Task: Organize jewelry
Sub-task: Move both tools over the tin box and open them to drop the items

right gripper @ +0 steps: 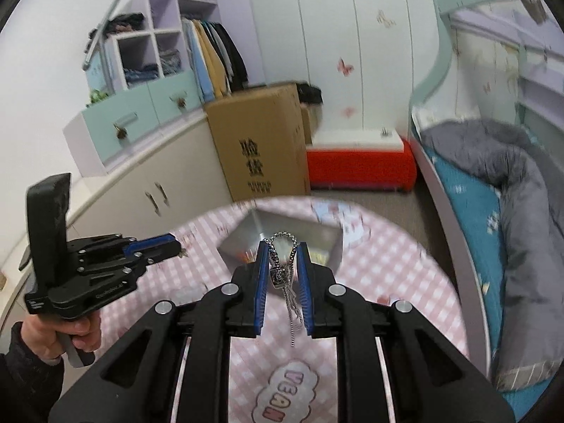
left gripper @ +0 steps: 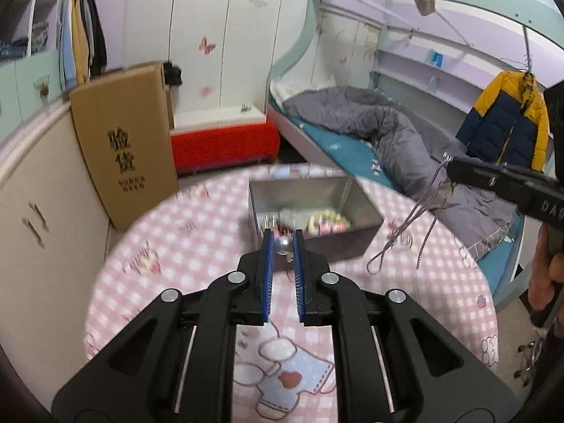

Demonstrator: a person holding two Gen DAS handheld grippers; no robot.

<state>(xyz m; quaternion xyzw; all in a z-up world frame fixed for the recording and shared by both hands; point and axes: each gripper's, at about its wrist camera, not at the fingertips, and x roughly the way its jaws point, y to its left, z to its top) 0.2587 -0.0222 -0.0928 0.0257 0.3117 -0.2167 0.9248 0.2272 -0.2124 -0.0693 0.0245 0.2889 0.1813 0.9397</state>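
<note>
My left gripper is shut on a silver pearl earring and holds it just in front of an open metal tin on the round table. The tin holds colourful jewelry. My right gripper is shut on a silver chain necklace, whose strands hang down between the fingers. In the left wrist view the right gripper is up at the right with the necklace dangling above the table. In the right wrist view the left gripper is at the left, near the tin.
The table has a pink checked cloth with cartoon prints. A cardboard box and cream cabinet stand left. A red bench is behind. A bed with grey quilt is right.
</note>
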